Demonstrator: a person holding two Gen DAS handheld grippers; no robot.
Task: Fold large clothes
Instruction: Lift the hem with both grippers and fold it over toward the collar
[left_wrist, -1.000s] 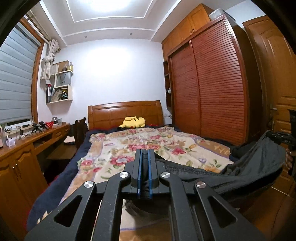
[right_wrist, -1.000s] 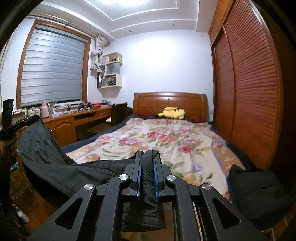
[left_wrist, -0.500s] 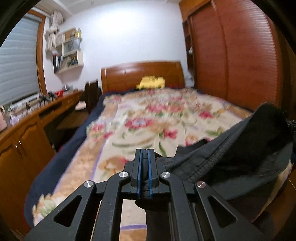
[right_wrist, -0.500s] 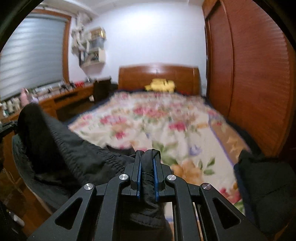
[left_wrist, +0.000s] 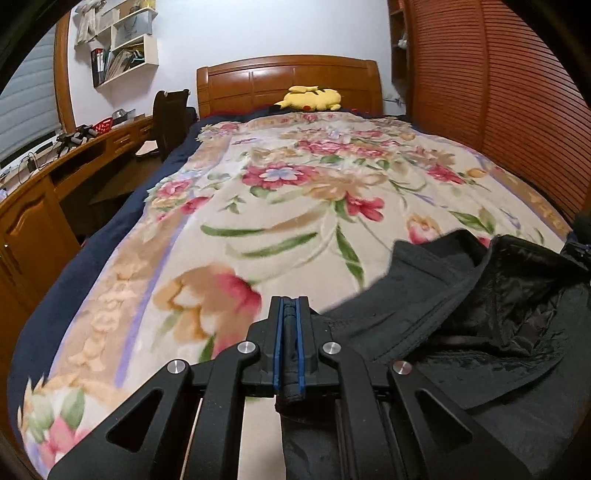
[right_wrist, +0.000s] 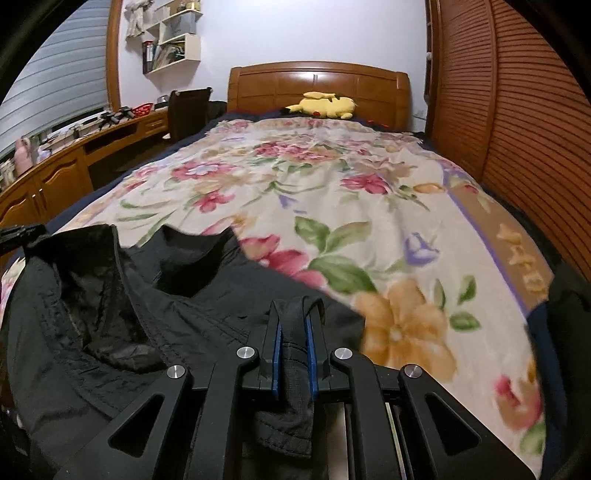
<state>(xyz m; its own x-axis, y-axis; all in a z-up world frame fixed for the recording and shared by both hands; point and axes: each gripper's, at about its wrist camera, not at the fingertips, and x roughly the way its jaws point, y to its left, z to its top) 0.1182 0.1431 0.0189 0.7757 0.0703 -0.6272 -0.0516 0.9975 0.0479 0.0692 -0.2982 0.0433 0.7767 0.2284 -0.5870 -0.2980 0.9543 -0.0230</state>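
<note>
A large black garment (left_wrist: 480, 314) with a shiny quilted lining spreads over the near end of a bed with a floral blanket (left_wrist: 295, 206). My left gripper (left_wrist: 289, 314) is shut on a thin fold of its edge, at the garment's left side. In the right wrist view the same black garment (right_wrist: 110, 302) lies to the left, and my right gripper (right_wrist: 293, 314) is shut on a thick fold of its edge. The cloth sags between the two grippers onto the floral blanket (right_wrist: 332, 206).
A yellow plush toy (left_wrist: 312, 99) lies by the wooden headboard (left_wrist: 288, 79). A wooden desk (left_wrist: 44, 184) and dark chair (left_wrist: 171, 118) stand left of the bed. A slatted wardrobe (left_wrist: 517, 92) runs along the right. Another dark garment (right_wrist: 569, 306) lies at the bed's right edge.
Both grippers moved forward and down over the bed, tilting downward. The garment, earlier hanging in the air between them, now rests on the blanket's near end.
</note>
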